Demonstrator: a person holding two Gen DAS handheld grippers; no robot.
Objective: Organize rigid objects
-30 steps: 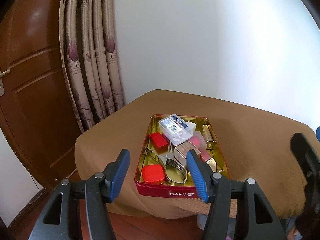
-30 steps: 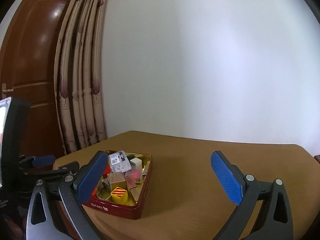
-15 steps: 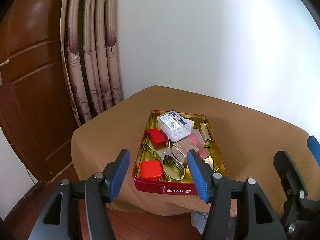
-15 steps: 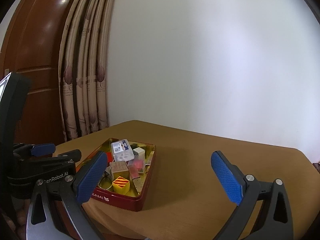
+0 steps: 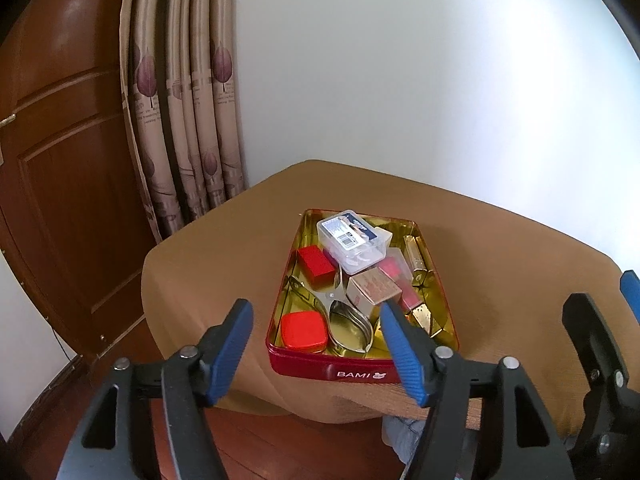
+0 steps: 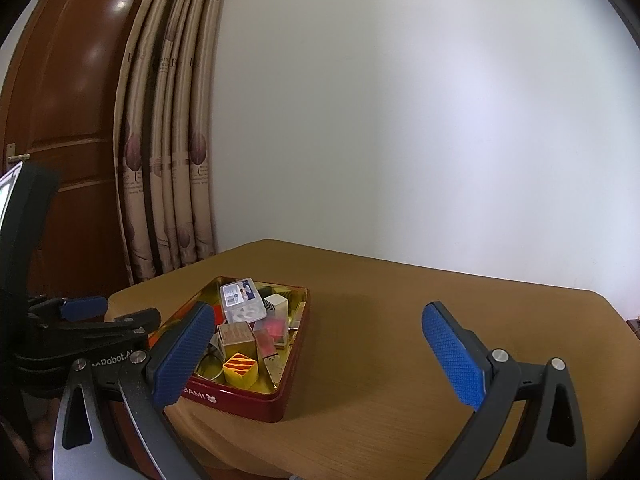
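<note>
Both grippers stand wide open and empty: your left gripper hangs off the near-left corner of the table, your right gripper over the bare cloth to the right of the tin. All the rigid objects you can see lie heaped in the red BAMI tin, which sits at the table's near-left edge: a clear plastic case on top at the back, a red block, a cardboard box, a rounded red tin, a leaf-shaped metal cutter, and a yellow striped cube at the near end. A heap like this fits either a pile waiting to be sorted out onto the table or one gathered in, so the scene does not settle which. Whichever piece you go for, come down from above with the fingers square to two flat faces, and mind the neighbours, since the pieces lean on each other and the case rides loosely on top. Keep clear of the tin's wall; it sits close to the drop. For the surface, a brown cloth covers the table, likely soft enough to let small pieces tip. Behind are a white wall, patterned curtains and a dark wooden door
</note>
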